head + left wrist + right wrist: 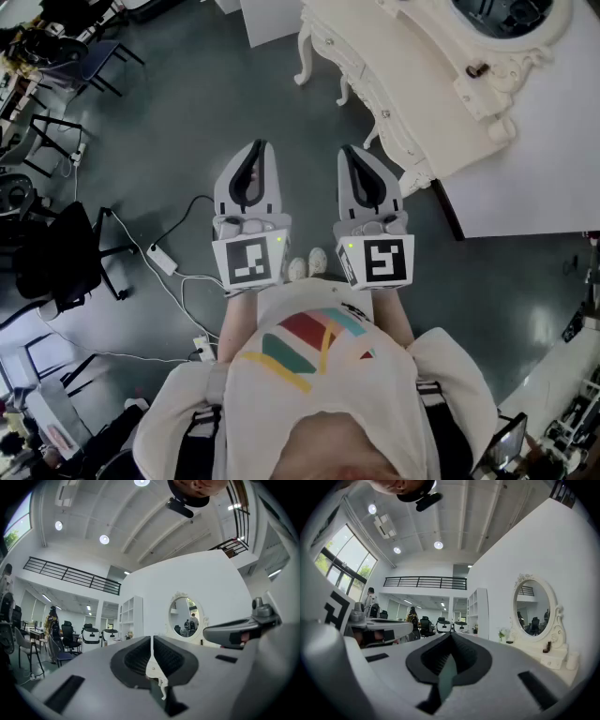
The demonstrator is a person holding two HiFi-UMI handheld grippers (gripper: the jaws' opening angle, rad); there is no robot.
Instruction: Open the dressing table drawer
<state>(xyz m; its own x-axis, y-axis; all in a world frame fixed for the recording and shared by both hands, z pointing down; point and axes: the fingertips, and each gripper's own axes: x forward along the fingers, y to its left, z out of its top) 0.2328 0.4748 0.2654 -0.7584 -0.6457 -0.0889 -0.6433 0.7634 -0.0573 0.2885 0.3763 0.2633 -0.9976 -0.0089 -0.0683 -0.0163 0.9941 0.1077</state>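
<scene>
The white carved dressing table stands at the upper right of the head view, with curved legs, a small knob on its front and an oval mirror. Both grippers are held level in front of the person's chest, short of the table and touching nothing. My left gripper is shut with nothing between its jaws. My right gripper is shut and empty too. The mirror shows ahead in both gripper views. No drawer front shows in the gripper views.
Black office chairs stand at the left, and a power strip with cables lies on the grey floor. A white partition backs the table. White shelving and people at desks are far off.
</scene>
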